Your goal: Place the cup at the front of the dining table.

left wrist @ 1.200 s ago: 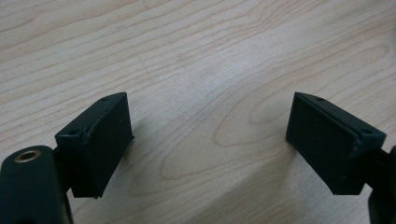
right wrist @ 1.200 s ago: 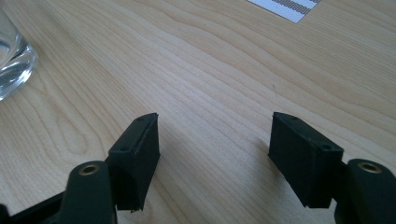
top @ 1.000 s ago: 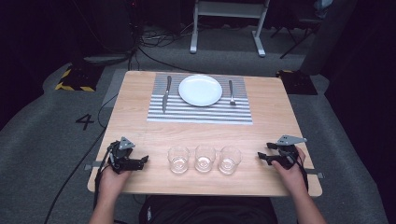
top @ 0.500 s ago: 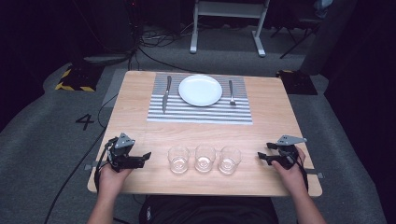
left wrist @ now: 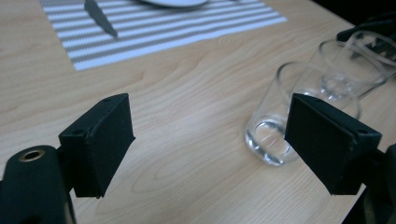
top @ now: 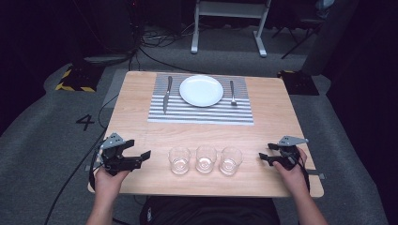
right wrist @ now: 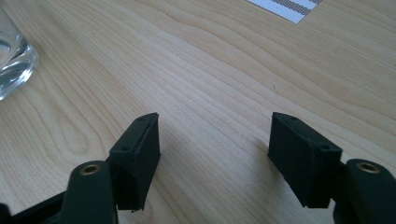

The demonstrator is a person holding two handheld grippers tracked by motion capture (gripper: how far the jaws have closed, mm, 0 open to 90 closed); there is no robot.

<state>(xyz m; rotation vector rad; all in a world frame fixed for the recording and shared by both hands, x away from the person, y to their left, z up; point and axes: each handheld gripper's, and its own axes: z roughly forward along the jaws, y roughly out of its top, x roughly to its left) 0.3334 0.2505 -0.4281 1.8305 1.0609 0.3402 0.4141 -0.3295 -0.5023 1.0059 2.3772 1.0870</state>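
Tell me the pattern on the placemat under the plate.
The placemat has grey and white stripes running along its length, clearest in the high view.

In the left gripper view, the dark-bladed table knife (left wrist: 100,17) runs off the top edge, handle cut away. The round white plate (left wrist: 173,2) is a sliver there. The farthest clear drinking glass (left wrist: 373,44) is clipped by the right edge. In the right gripper view, another clear glass (right wrist: 13,58) slips off the left edge, base showing.
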